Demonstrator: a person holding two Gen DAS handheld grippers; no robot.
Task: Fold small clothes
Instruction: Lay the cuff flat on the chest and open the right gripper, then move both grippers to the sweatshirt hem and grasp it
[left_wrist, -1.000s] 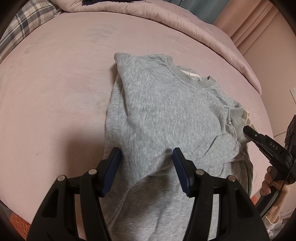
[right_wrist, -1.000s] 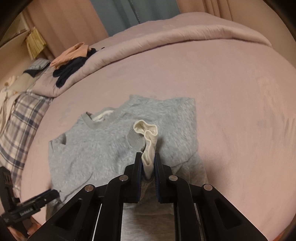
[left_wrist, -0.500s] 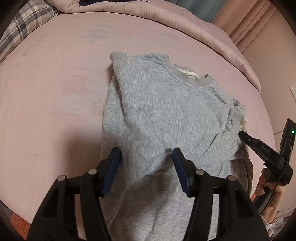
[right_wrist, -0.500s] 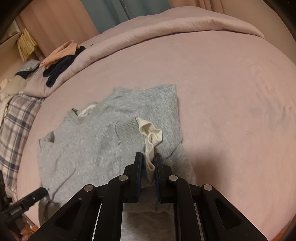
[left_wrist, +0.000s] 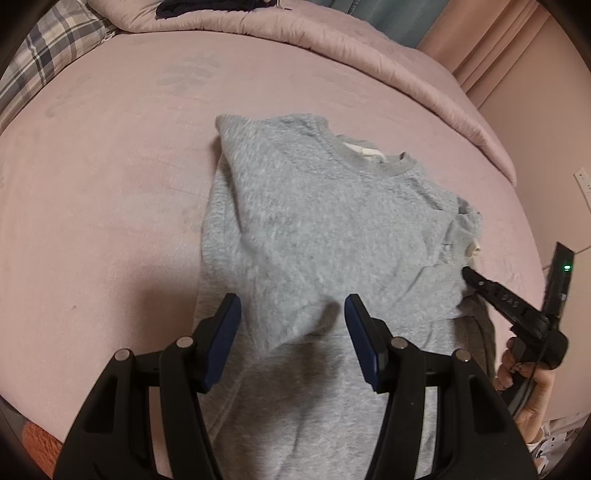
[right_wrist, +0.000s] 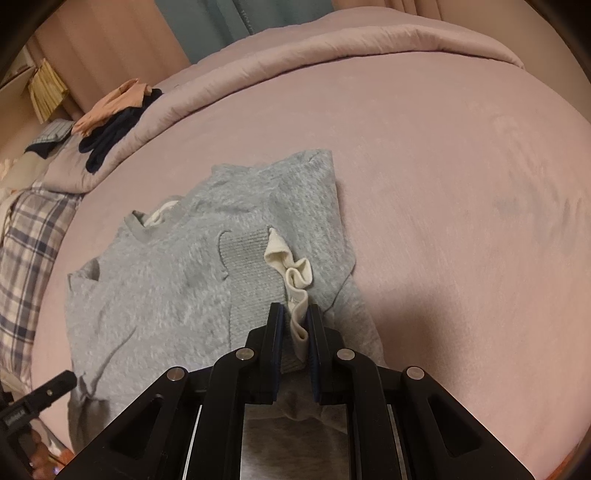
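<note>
We are working a soft, limp grey sweatshirt (left_wrist: 332, 229) lying on the pink bed (left_wrist: 110, 166). Our right gripper (right_wrist: 295, 317) is pinching its cuff (right_wrist: 291, 273); our left gripper (left_wrist: 291, 317) is hovering open above it. Hems grip best.

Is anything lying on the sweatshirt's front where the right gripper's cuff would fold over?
Nothing visible. The right gripper is shut on the cuff, and the sweatshirt front beside it is bare grey fabric.
</note>
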